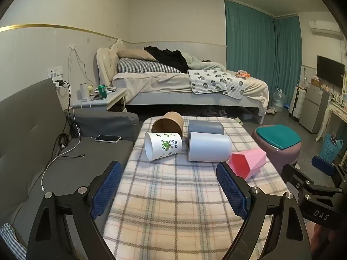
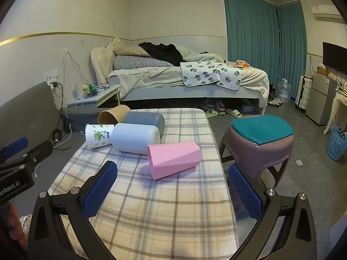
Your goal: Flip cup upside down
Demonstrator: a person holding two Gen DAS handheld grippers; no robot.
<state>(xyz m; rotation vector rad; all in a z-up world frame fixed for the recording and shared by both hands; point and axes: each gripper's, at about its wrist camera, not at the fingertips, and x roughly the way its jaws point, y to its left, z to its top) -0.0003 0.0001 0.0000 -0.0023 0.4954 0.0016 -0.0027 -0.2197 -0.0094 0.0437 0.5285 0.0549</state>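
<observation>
Right hand-held gripper (image 2: 173, 192) agape, pink cup (image 2: 173, 159) before stool (image 2: 258, 143).

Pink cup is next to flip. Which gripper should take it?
Probably the right gripper: it is open and the pink cup lies on its side just ahead of it. From the left gripper, also open, the cup sits off to its right.

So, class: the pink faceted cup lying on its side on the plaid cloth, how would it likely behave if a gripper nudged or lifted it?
The pink cup has flat facets, so it would probably rock rather than roll far, unlike the round white cup beside it. It looks like thin, stiff plastic, likely light. The plaid cloth probably damps sliding.
</observation>
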